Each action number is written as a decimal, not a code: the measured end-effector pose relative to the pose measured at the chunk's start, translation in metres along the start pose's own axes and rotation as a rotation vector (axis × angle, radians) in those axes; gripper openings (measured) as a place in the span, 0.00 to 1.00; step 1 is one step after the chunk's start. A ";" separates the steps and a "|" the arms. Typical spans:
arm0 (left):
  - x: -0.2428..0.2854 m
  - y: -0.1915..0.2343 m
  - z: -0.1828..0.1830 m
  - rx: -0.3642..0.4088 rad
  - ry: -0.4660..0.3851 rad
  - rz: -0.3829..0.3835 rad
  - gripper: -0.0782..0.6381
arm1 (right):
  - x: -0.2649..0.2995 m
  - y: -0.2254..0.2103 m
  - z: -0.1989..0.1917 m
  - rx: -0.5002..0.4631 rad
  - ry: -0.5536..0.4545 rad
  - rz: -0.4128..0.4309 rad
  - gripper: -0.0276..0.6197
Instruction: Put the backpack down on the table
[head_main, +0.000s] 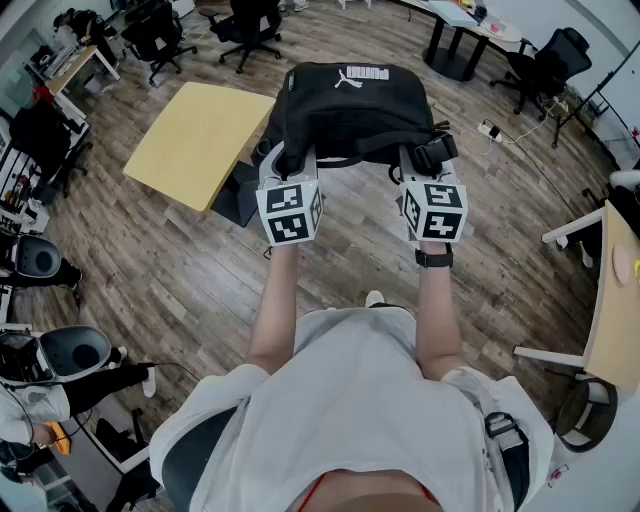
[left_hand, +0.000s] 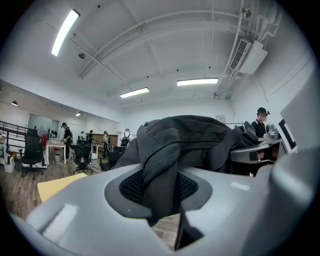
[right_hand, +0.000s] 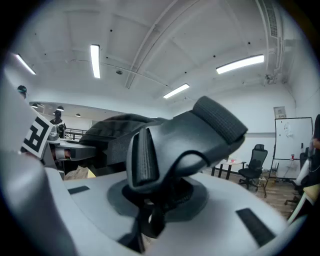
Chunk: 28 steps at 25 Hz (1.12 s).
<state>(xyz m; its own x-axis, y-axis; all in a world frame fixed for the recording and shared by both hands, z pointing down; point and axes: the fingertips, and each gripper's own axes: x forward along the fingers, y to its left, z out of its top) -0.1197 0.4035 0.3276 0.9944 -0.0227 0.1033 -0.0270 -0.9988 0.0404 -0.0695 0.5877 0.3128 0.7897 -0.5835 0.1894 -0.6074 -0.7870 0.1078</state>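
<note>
— What does she see, biggest things first?
— A wooden floor (head_main: 180, 270), a yellow table (head_main: 200, 140) on the left, and the black backpack (head_main: 350, 110) held in the air just right of it, not resting on it.
— How does it lie?
— Its long side runs left to right, logo face up, straps toward her.
— And the grippers?
— The left gripper (head_main: 283, 165) is clamped narrow on a mesh strap (left_hand: 160, 165), and the right gripper (head_main: 420, 170) on a webbing strap (right_hand: 145, 155).
</note>
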 end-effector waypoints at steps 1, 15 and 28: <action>-0.002 0.004 -0.001 -0.008 -0.002 -0.004 0.27 | 0.000 0.005 -0.001 0.002 0.004 -0.004 0.16; 0.016 0.043 -0.021 -0.010 0.044 0.029 0.27 | 0.045 0.028 -0.020 0.043 0.074 -0.019 0.16; 0.151 0.105 -0.018 0.028 0.099 0.124 0.27 | 0.223 -0.008 -0.014 0.108 0.072 0.123 0.16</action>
<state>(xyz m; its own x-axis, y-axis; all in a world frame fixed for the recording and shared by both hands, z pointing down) 0.0253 0.2963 0.3654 0.9685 -0.1434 0.2037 -0.1451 -0.9894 -0.0062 0.1102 0.4672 0.3676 0.6995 -0.6640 0.2643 -0.6831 -0.7298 -0.0254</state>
